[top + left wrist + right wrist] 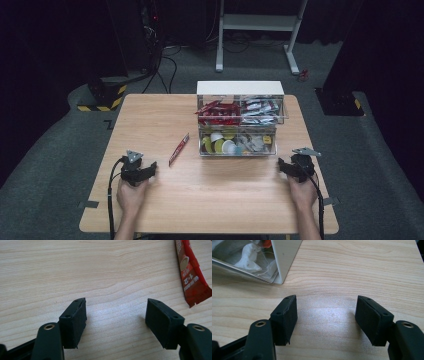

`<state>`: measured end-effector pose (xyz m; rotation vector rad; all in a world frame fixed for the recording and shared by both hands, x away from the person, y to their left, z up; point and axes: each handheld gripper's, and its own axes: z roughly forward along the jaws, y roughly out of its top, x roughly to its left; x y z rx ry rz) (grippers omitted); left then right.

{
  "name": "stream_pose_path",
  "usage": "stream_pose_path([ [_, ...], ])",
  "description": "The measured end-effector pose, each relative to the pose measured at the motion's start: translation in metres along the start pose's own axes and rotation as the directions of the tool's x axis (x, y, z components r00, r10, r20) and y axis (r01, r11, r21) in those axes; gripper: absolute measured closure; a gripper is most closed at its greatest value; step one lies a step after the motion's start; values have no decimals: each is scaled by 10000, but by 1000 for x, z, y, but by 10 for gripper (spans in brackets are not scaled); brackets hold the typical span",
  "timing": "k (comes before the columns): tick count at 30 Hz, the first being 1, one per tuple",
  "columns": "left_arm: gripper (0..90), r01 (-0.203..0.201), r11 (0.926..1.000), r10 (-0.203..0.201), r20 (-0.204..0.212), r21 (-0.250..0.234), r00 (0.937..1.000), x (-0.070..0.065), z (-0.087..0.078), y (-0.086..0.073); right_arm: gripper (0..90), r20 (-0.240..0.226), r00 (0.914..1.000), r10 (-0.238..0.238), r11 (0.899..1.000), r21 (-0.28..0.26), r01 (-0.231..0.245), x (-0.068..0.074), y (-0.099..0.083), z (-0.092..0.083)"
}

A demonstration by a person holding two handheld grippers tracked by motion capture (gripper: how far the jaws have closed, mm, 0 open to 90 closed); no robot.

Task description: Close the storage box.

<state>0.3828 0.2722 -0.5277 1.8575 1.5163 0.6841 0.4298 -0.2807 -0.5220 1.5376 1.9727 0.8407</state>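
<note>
Both grippers rest on the wooden table, left gripper and right gripper spread wide and empty, a red sachet lying just ahead-right of the left one, beside the clear two-drawer organizer.

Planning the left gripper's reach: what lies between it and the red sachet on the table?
Only bare wooden table. The high view shows the left gripper apart from the red sachet; the left gripper view shows its open jaws over plain wood.
</note>
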Motion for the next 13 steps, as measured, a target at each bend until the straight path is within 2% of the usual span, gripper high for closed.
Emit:
stream_pose_path([
  [13,337,-9,10000,9,-12,-16,10000,0,0,0,342,-14,10000,-2,10000,-4,2,0,0,0],
])
